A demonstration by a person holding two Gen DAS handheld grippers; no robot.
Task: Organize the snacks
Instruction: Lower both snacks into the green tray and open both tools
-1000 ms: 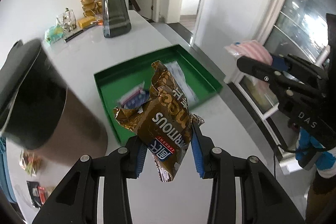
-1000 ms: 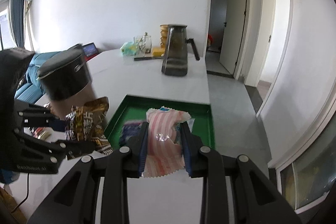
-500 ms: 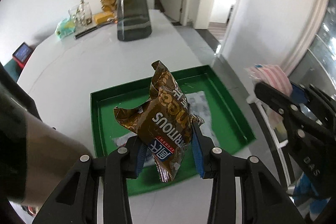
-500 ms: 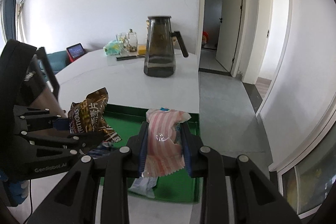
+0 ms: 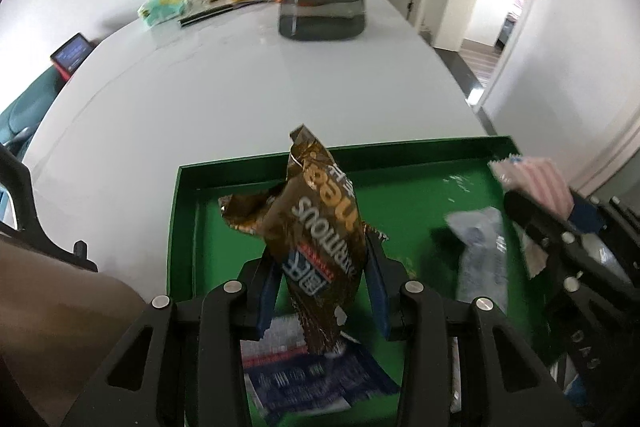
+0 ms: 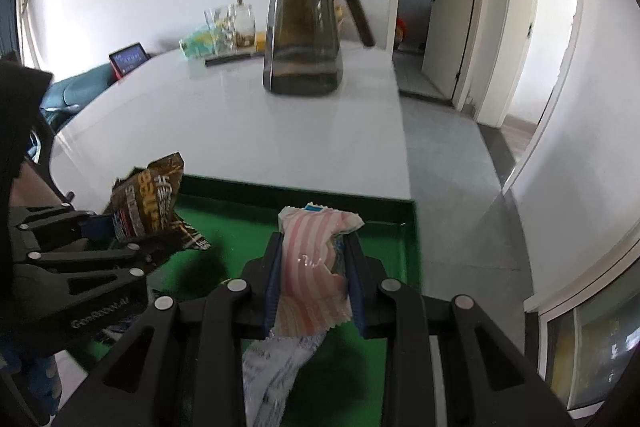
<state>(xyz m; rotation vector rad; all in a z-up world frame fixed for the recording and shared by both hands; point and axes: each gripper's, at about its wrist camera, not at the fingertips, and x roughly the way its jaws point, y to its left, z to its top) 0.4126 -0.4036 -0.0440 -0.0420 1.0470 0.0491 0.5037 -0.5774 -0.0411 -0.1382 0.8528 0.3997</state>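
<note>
We hold both snacks over the green tray (image 5: 185,227) on the table (image 5: 200,99): our left gripper (image 5: 320,291) pinches the upright brown packet (image 5: 320,247) at the near left, our right gripper (image 6: 314,279) the pink striped packet (image 6: 316,259) at the right, so each need only lower and let go.

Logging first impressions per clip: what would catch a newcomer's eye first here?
Two snack packets held above the green tray: a brown bag clamped in the left gripper and a pink-striped packet in the right gripper. Beyond the tray, a dark pitcher stands on the white table.
</note>
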